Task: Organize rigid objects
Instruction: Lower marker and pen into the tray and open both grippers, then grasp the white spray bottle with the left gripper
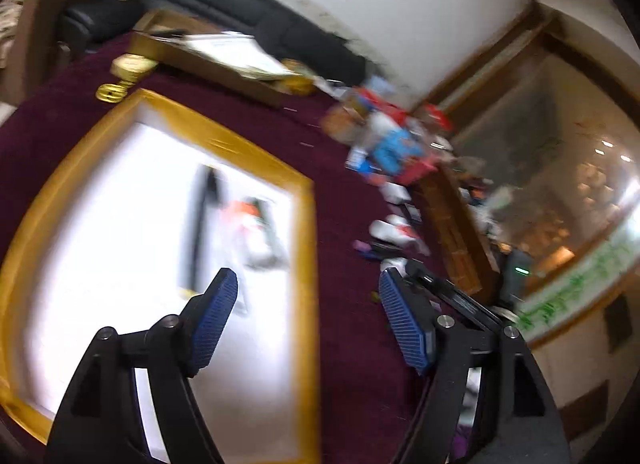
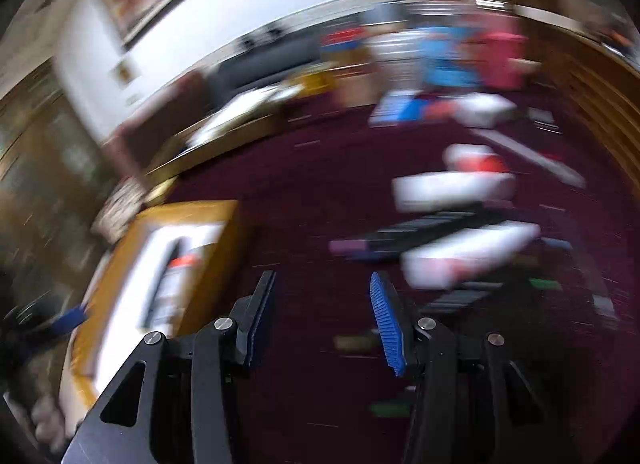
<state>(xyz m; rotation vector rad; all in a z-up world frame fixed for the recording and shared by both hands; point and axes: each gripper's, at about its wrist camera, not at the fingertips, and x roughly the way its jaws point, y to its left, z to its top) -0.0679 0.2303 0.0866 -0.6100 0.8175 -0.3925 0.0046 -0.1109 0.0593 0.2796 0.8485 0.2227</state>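
Observation:
My left gripper (image 1: 308, 284) is open and empty, above the right edge of a gold-rimmed white tray (image 1: 308, 224) on a dark red cloth. The tray holds a long black item (image 1: 202, 224) and an orange-and-white item (image 1: 252, 224), both blurred. My right gripper (image 2: 322, 284) is open and empty over bare cloth. The same tray (image 2: 216, 240) lies to its left. Several blurred white boxes (image 2: 452, 188) and dark flat items (image 2: 432, 228) lie ahead to its right. Small white and dark items (image 1: 394, 232) lie beyond the left gripper's right finger.
A pile of colourful packages (image 1: 392, 136) sits at the far side of the cloth. A gold cup (image 1: 128, 72) and a wooden tray with papers (image 1: 224, 52) stand at the back. A black sofa (image 1: 240, 4) lines the wall. A wooden edge (image 1: 456, 232) bounds the cloth on the right.

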